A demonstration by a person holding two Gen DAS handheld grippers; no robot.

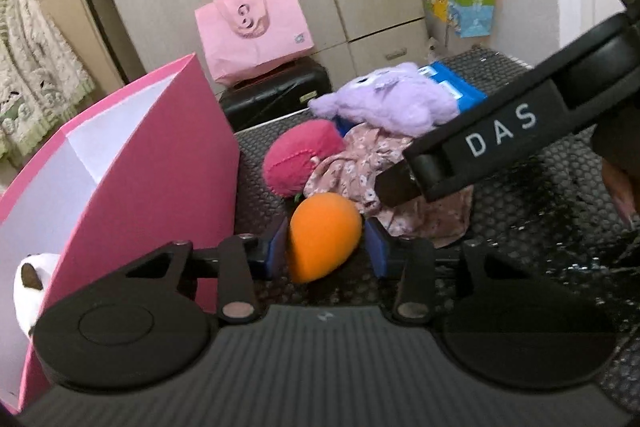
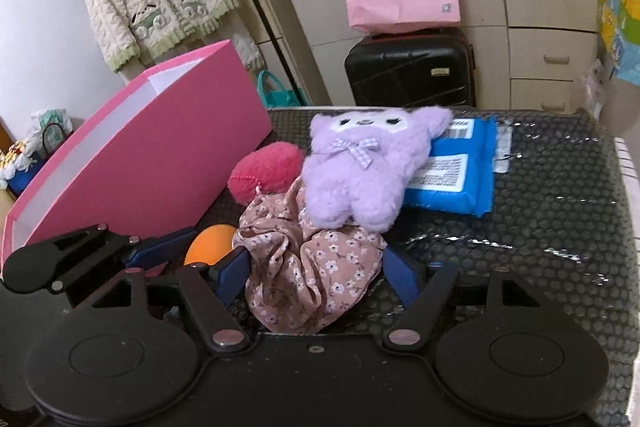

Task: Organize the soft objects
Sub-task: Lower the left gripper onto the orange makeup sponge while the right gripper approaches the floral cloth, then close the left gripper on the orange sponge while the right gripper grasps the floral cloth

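Orange foam egg, light and squashy, sits at 6 o'clock of the pile, pinched at its middle by the left gripper; right gripper straddles the floral cloth, unclenched.

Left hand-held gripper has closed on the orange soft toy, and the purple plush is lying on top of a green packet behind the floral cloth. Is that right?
Not quite: the packet under the purple plush is blue, not green, as the right wrist view shows. The rest stands: the left hand-held gripper is shut on the orange soft toy, and the plush lies behind the floral cloth.
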